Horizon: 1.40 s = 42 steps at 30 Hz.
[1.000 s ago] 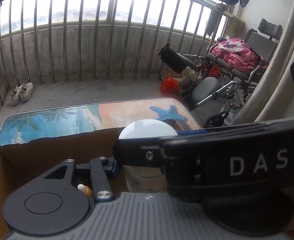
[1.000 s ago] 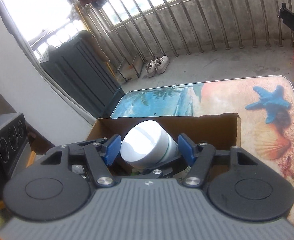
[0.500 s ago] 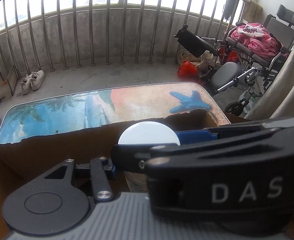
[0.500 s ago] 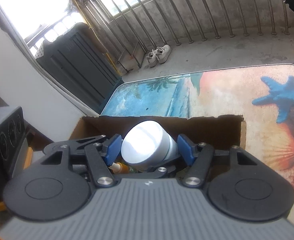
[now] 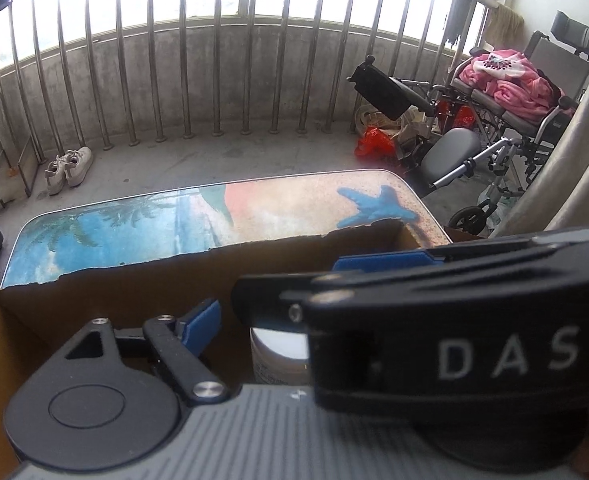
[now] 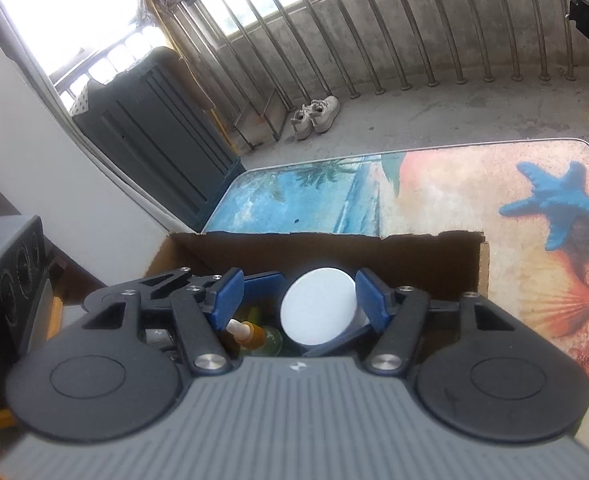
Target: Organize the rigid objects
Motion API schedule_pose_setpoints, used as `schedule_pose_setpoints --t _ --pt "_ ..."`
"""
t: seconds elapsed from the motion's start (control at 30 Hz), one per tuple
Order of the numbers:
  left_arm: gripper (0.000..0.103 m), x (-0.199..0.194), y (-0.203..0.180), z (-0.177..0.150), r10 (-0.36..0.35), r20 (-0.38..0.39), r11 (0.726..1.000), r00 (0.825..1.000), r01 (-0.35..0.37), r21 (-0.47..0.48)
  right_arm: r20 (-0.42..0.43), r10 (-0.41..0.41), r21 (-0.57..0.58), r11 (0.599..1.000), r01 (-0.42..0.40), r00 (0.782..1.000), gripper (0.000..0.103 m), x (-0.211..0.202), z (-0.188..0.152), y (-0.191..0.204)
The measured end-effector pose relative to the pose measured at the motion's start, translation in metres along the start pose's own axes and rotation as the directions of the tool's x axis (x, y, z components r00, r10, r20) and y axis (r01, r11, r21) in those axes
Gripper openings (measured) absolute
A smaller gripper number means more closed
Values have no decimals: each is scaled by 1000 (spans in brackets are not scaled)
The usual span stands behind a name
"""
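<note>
A white jar with a flat white lid [image 6: 317, 310] sits inside the cardboard box [image 6: 334, 237]. My right gripper [image 6: 298, 300] reaches into the box with the jar between its blue pads. The jar leans against the right pad [image 6: 370, 300], and a gap shows at the left pad. In the left wrist view the jar [image 5: 278, 356] stands right of my left gripper's blue left pad [image 5: 202, 324], apart from it. The left gripper [image 5: 294, 330] is opening its jaws. Its right finger is hidden behind the right gripper's black housing [image 5: 474, 320].
A small bottle with a white nozzle [image 6: 250, 330] lies in the box beside the jar. The box stands on a beach-print table [image 5: 254, 208]. Beyond are white shoes [image 5: 68, 164], balcony railings, a wheelchair [image 5: 514, 100], a red bag [image 5: 374, 146] and a dark cabinet [image 6: 146, 132].
The left gripper's jaws have spread away from the jar. The jar has sunk lower into the box, farther from the right camera, and the small bottle now shows beside it.
</note>
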State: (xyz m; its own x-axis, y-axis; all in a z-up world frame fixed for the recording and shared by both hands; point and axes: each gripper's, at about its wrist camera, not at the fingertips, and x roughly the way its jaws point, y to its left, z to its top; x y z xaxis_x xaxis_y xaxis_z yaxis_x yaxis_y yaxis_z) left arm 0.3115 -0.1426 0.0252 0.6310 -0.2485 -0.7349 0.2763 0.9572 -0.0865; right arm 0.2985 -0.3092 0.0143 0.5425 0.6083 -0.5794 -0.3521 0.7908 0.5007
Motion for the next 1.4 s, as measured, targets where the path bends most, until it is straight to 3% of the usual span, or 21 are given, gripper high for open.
schedule_pose_setpoints --t 0.13,0.3,0.37,0.47,0.57,0.77,0.93,1.03,1.17,1.27,1.4 --pt "91 -27 -7 -3 -32 -11 999 999 32 32 127 50 56 997 -58 991 73 -49 -14 9" --pt "97 -82 -9 -20 -96 28 994 995 95 48 285 74 84 991 -102 956 85 -125 -52 28" --pt "99 -105 -10 -31 -107 31 993 994 105 55 330 95 105 985 -137 939 97 -151 -76 34" --pt "103 -143 -8 -53 -110 75 993 991 106 55 366 86 115 984 -137 927 102 -180 -112 48" --pt "103 -175 -4 -76 -80 131 996 988 74 47 359 26 131 988 -78 933 102 -196 -147 61" --pt "103 -208 8 -115 44 182 998 982 -37 -42 306 -151 155 982 107 940 102 -200 -200 80" --pt "103 -205 21 -137 185 187 975 965 -156 -160 253 -279 114 959 258 926 102 -181 -216 96" --pt "103 -197 21 -145 246 167 962 955 -220 -160 228 -353 100 935 339 907 102 -170 -219 102" --pt "103 -187 22 -149 222 118 973 968 -213 -85 228 -430 84 902 423 873 102 -156 -219 108" --pt "103 -181 23 -150 239 104 971 965 -236 -46 213 -431 51 901 430 877 102 -142 -219 113" --pt "103 -183 28 -155 267 116 963 957 -261 -65 197 -450 -14 887 461 871 102 -122 -212 121"
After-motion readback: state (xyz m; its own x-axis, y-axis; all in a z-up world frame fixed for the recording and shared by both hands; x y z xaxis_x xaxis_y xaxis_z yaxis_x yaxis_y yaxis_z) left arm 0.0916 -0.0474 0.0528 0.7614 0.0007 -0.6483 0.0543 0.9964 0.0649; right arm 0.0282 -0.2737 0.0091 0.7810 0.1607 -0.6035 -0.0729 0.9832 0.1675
